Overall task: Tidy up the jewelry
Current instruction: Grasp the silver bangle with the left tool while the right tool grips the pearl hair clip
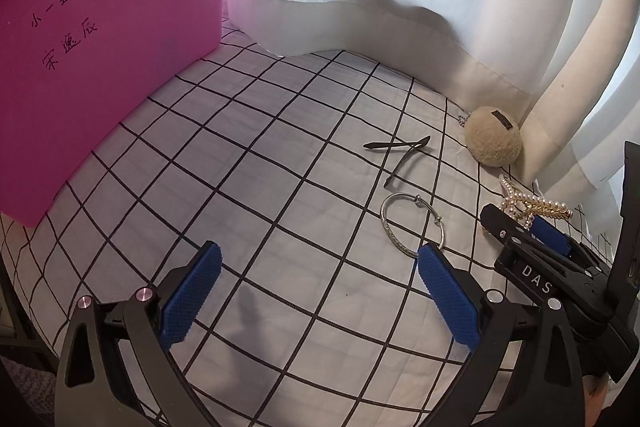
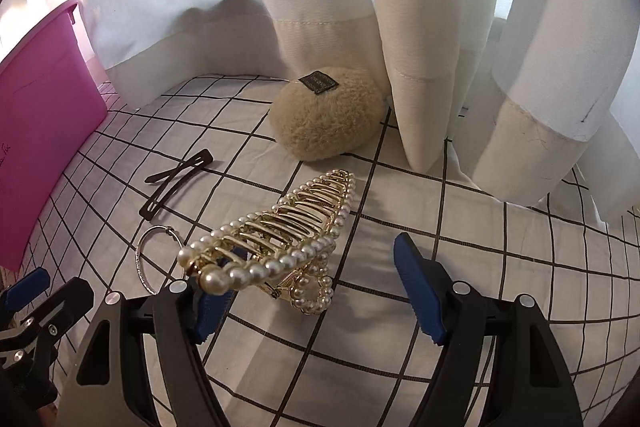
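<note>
A gold hair claw edged with pearls (image 2: 280, 239) lies on the checked cloth between the fingers of my right gripper (image 2: 316, 301). It rests against the left pad, while the right pad (image 2: 418, 291) stands clear of it, so the jaws are open. To its left lies a silver bangle (image 2: 146, 259), and beyond that two black snap clips (image 2: 176, 179). My left gripper (image 1: 320, 293) hangs open over bare cloth, with the bangle (image 1: 412, 223) just past its right fingertip. In the left wrist view the right gripper (image 1: 520, 227) reaches the hair claw (image 1: 532, 205) at the right edge.
A pink plastic box (image 1: 100, 67) with handwriting stands at the left on the checked cloth (image 1: 260, 167). A beige fluffy ball with a dark label (image 2: 324, 113) sits at the back against white curtains (image 2: 420, 47), which close off the back and the right.
</note>
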`<state>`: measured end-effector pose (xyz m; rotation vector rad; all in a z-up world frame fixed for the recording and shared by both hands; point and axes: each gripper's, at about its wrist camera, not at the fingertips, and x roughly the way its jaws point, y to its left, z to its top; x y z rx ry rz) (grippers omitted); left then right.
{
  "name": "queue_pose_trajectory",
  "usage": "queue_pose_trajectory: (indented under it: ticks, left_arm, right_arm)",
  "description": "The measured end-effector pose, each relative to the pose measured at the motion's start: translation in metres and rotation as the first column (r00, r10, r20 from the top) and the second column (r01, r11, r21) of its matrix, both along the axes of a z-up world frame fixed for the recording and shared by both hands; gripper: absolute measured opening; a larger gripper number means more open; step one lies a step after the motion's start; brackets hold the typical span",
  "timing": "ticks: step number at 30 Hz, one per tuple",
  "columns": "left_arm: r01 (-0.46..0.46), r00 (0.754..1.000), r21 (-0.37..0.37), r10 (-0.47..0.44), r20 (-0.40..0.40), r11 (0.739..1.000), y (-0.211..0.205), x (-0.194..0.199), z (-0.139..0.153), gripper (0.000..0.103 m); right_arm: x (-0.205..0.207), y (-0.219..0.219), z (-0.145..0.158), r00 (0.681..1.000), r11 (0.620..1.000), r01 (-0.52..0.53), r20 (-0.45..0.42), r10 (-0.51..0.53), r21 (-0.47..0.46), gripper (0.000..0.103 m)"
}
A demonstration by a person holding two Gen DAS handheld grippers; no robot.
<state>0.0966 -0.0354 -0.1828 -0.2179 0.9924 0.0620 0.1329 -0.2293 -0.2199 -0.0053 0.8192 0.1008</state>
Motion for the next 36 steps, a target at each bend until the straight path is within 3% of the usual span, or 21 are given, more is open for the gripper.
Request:
queue_pose_trajectory:
  ticks: [11, 18, 26, 36]
  left_arm:
    - [-0.018, 0.999, -0.009, 0.017, -0.049, 1.0, -0.031, 0.019, -0.019, 0.097]
    - [-0.049, 0.998, 0.02, 0.049, -0.036, 0.999, -0.046, 0.03, -0.02, 0.097]
    - [-0.061, 0.997, 0.146, 0.068, -0.043, 0.987, -0.067, 0.037, -0.026, 0.097]
    - [-0.144, 0.989, 0.158, 0.146, 0.004, 0.977, -0.069, 0.034, -0.026, 0.093]
  right_arm:
    - [0.012, -0.045, -0.002, 1.0, 1.0, -0.002, 0.005, 0.002, -0.003, 0.072]
    - [0.018, -0.055, 0.0, 0.999, 0.999, -0.034, 0.009, 0.034, 0.006, 0.072]
    - [0.017, -0.058, 0.003, 0.998, 0.998, -0.054, 0.016, 0.054, -0.016, 0.072]
    - [0.023, -0.042, 0.0, 0.999, 0.996, -0.043, 0.014, 0.045, -0.083, 0.072]
